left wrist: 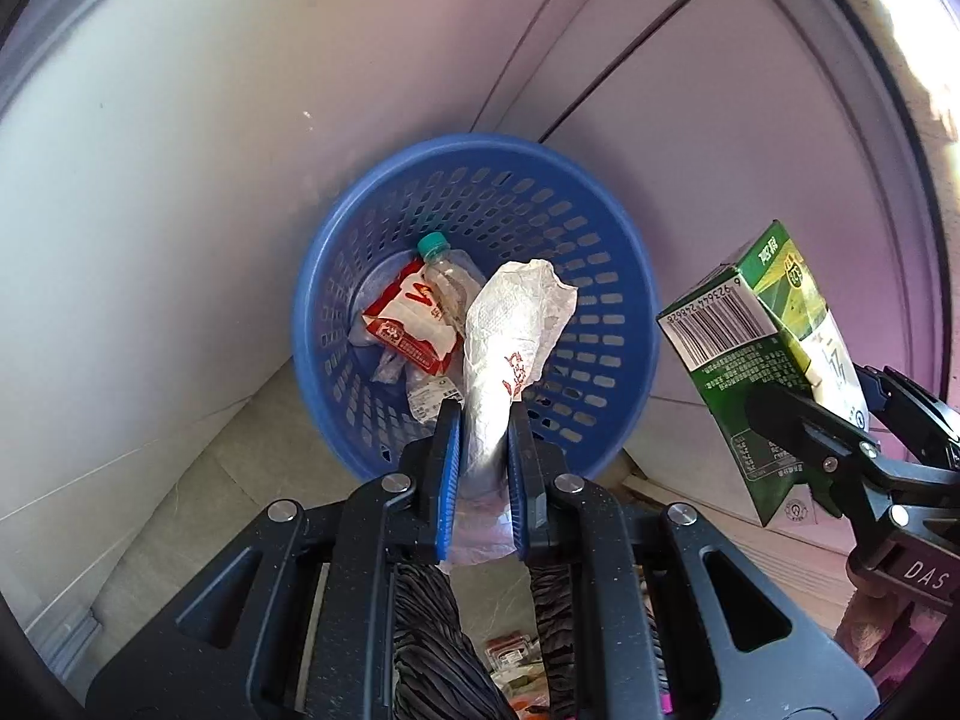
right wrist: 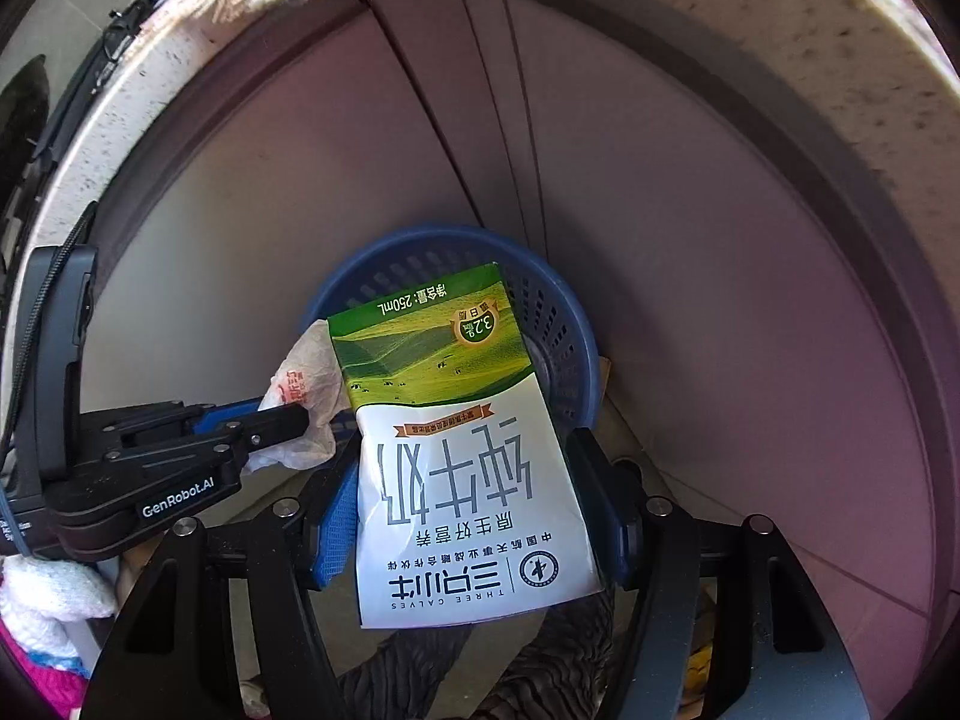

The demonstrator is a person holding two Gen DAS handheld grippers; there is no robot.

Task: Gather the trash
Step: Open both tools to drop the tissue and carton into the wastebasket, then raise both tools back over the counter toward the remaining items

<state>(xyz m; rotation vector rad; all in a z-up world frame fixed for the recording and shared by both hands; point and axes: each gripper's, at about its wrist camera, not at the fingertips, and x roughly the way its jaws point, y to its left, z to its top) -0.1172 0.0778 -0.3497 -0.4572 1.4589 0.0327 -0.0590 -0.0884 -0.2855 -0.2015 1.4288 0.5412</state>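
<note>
A blue perforated waste basket (left wrist: 606,276) stands in a wall corner; it also shows in the right wrist view (right wrist: 570,324). Inside lie a clear bottle with a green cap (left wrist: 444,276) and a red-and-white wrapper (left wrist: 411,324). My left gripper (left wrist: 485,420) is shut on a crumpled white wrapper (left wrist: 510,330) held over the basket's near rim; the wrapper shows in the right wrist view (right wrist: 306,396). My right gripper (right wrist: 474,456) is shut on a green-and-white milk carton (right wrist: 456,450), held to the right of the basket; the carton shows in the left wrist view (left wrist: 762,360).
Pale walls (left wrist: 180,180) meet behind the basket. Grey floor tiles (left wrist: 198,516) lie to the left. More small litter (left wrist: 510,654) lies on the floor under my left gripper. A stone counter edge (right wrist: 810,60) curves overhead.
</note>
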